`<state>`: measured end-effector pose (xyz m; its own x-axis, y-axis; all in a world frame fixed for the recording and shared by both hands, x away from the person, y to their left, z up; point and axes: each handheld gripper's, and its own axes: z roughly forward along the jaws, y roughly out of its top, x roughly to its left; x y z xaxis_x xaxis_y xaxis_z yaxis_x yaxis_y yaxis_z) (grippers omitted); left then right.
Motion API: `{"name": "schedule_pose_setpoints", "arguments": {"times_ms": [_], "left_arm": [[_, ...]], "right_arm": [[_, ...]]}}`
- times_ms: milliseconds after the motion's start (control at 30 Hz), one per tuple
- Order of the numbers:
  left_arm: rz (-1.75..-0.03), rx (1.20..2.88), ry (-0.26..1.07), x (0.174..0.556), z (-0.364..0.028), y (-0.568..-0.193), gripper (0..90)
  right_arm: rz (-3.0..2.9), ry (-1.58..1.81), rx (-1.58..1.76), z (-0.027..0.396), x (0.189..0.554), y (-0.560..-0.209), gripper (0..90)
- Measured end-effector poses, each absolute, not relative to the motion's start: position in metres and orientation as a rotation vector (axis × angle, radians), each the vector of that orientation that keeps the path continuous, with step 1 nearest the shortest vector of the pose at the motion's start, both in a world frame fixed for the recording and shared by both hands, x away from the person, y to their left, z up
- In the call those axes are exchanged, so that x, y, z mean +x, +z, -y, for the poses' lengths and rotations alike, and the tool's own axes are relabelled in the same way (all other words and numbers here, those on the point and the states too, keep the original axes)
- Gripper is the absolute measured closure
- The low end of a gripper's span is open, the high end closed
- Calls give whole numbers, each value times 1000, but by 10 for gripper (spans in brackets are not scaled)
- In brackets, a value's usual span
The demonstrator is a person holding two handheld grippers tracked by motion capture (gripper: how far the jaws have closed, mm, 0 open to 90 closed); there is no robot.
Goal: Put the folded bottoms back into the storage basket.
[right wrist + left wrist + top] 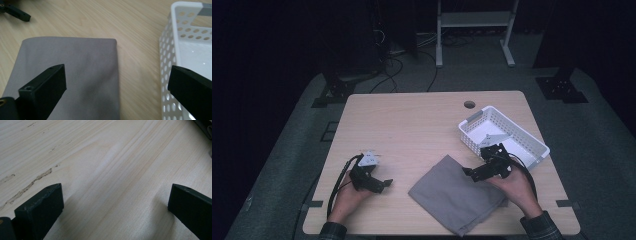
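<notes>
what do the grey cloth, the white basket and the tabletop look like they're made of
Grey cloth: seems a thin woven fabric, matte, folded flat with soft creases.
White basket: likely moulded plastic, smooth and slightly glossy, walls pierced with rows of holes.
Table: pale wood or a wood-look laminate, with visible grain lines; which one can't be told.

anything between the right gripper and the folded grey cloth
Nothing visible. The right gripper hangs with open jaws right over the cloth, one jaw above the fabric, the other beside the white basket.
</notes>
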<state>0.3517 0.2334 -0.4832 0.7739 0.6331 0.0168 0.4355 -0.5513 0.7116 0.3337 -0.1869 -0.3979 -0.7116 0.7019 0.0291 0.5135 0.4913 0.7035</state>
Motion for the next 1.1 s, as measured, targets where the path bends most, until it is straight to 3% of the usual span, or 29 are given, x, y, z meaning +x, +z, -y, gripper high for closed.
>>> {"name": "schedule_pose_setpoints", "arguments": {"times_ms": [600,1100], "left_arm": [[-791,2242,353,352,-233,-483,0],[-792,2238,351,352,-233,-483,0]], "right_arm": [[-2544,1072,935,164,320,-403,0],[-2641,1032,878,142,311,-427,0]]}}
